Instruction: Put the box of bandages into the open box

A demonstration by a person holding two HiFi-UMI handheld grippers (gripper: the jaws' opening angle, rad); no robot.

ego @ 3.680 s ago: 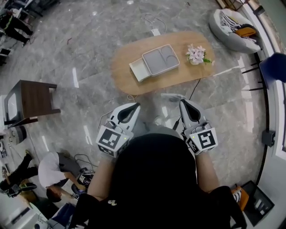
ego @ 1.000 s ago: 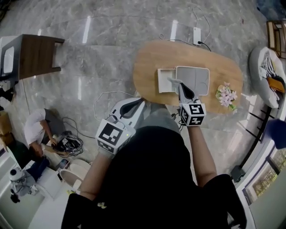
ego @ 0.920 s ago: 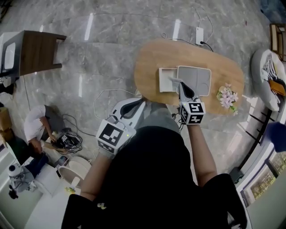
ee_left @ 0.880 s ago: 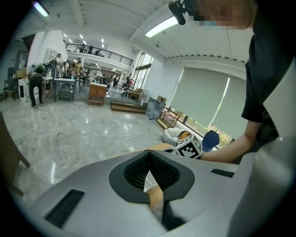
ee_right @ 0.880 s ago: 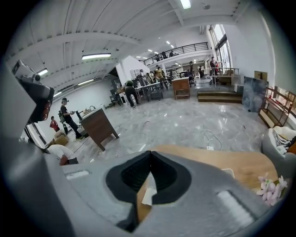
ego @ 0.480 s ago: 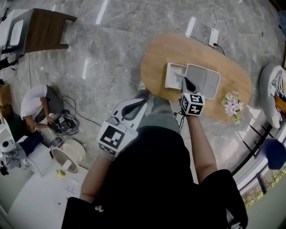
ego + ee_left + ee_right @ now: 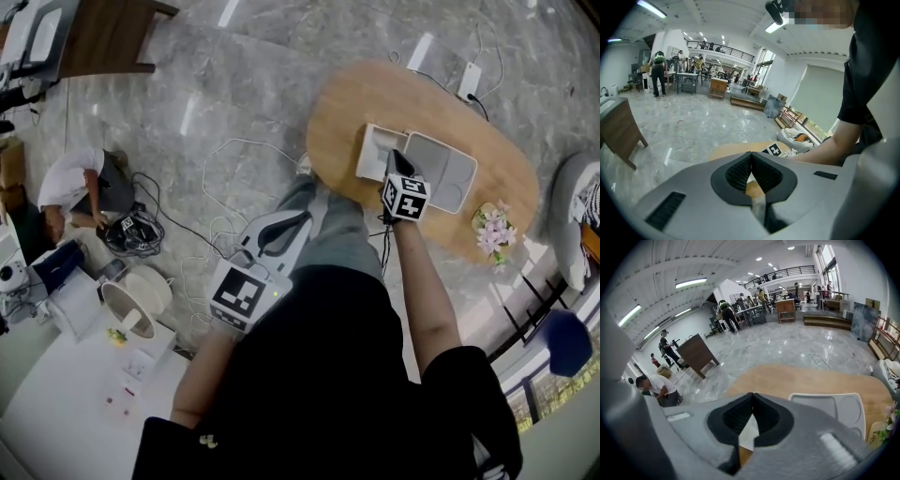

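**Operator:** State the layout, largest item first.

**Technician:** The oval wooden table (image 7: 337, 122) stands on the marble floor. On it lies a grey compartmented tray (image 7: 452, 176). A smaller white box (image 7: 375, 150) touches the tray's left edge. A flower sprig (image 7: 491, 230) lies well apart, towards the table's right end.

**Operator:** Where is the box of bandages?

**Technician:** No printed carton can be identified. The white box is the likeliest candidate, but it shows a raised rim and may itself be the open box. The head view is too small to settle this.

**Operator:** Condition of the grippers?

**Technician:** The right gripper (image 7: 397, 159) hangs over the table, above the seam between the white box and the tray. Its jaws are closed pad to pad with nothing between them. In its own view only white surface shows through the gap below the pads. The left gripper (image 7: 298, 222) is held off the table by the person's leg, clenched likewise and empty.

**Operator:** Handling advice for the carton?

**Technician:** Judged from the task alone, expect a light item of thin card. It should be stiff along its edges and easily dented on its broad faces, and the surface may be smooth and slip. Part the jaws first. Grip across the narrow width at mid-length, pads flat on opposite side walls, with light pressure only — enough to lift without crushing.
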